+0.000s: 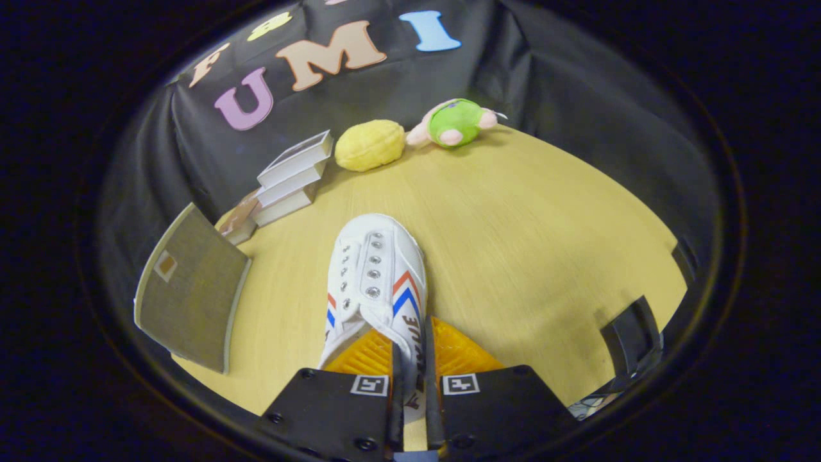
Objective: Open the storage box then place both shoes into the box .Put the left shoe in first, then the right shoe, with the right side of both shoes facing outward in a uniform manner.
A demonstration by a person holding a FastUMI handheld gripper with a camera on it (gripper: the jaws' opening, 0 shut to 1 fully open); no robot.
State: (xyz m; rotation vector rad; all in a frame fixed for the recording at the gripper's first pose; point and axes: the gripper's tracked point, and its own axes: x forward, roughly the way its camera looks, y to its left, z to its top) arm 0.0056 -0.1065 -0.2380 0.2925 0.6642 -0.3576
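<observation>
A white canvas shoe [375, 276] with red and blue chevrons points away from me, its toe out ahead over the wooden table [526, 256]. My gripper [412, 359] is shut on the shoe's side wall near the heel opening, one finger inside the shoe and one outside. The shoe seems lifted off the table, though I cannot tell for sure. To the left of the fingers stands the storage box's raised lid [189, 289], a grey-brown woven panel with a small tag.
A stack of white books [292, 176] lies beyond the lid. Farther back sit a yellow plush [370, 145] and a green-and-pink plush toy [455, 122]. A dark object [632, 340] stands at the table's near right edge.
</observation>
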